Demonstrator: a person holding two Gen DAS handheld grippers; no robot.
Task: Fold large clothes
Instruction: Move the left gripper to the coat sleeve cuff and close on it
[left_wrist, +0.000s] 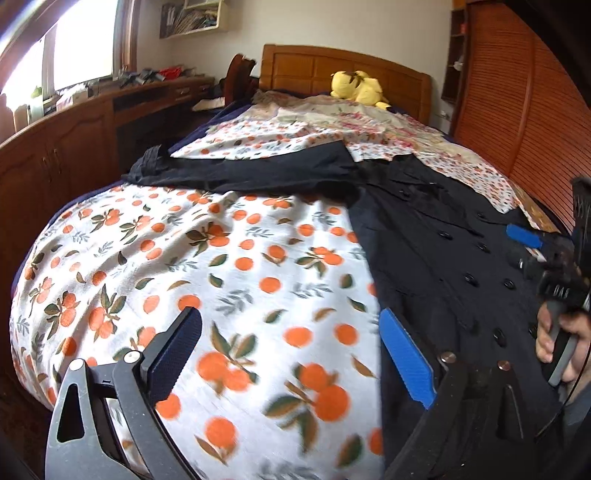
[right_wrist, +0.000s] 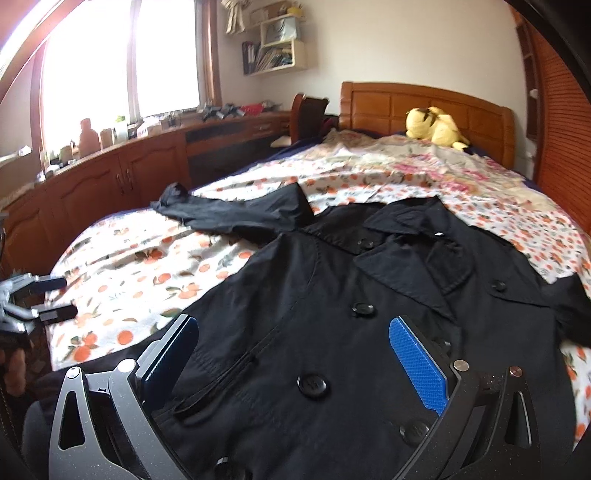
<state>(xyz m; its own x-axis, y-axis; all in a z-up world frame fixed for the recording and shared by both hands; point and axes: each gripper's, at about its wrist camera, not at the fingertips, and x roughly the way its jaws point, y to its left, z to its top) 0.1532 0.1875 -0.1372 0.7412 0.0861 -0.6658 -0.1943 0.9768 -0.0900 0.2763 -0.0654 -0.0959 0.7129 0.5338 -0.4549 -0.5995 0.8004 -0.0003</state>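
While both tools hang wide open and empty, the left gripper (left_wrist: 291, 350) over the sheet (left_wrist: 229, 258) and the right gripper (right_wrist: 295, 354) over the black coat (right_wrist: 332, 295) filling the frame's lower centre, the cloth looks soft, fairly heavy; pinch the sleeve (right_wrist: 229, 216) cuff, upper left.

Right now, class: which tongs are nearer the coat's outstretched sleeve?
Left. The left tongs hover open over the orange-print sheet, on the side where the sleeve stretches out. The right tongs hover open over the coat's buttoned front, farther away.
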